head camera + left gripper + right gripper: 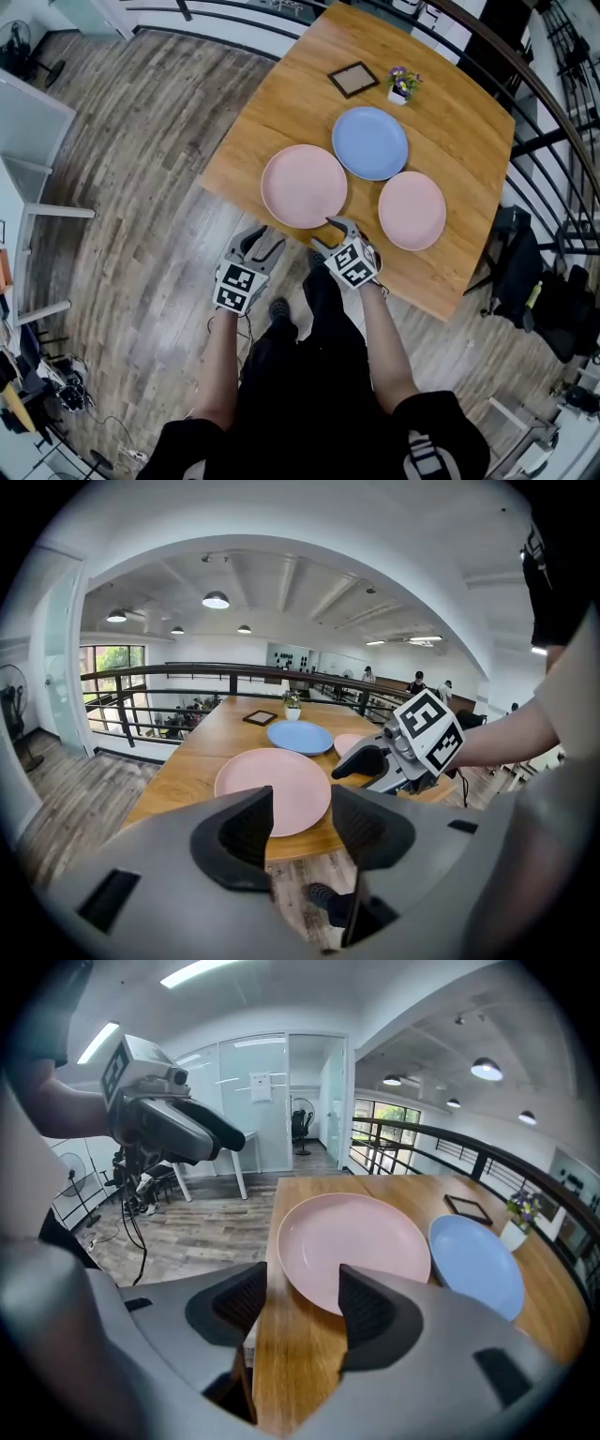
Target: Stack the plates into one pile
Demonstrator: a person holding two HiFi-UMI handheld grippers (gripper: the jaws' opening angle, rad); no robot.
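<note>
Three plates lie apart on the wooden table (281,112): a large pink plate (304,186) near the front edge, a blue plate (370,142) behind it and a smaller pink plate (412,210) to the right. My left gripper (262,242) hangs open off the table's front edge, short of the large pink plate (273,778). My right gripper (330,236) is open at that plate's near right rim, holding nothing. In the right gripper view the open right gripper (302,1302) faces the large pink plate (356,1241), with the blue plate (476,1265) beyond it.
A small dark picture frame (353,79) and a little flower pot (401,86) stand at the table's far end. A black railing (525,84) curves behind the table. A dark chair (520,262) stands to the right and white furniture (28,141) to the left.
</note>
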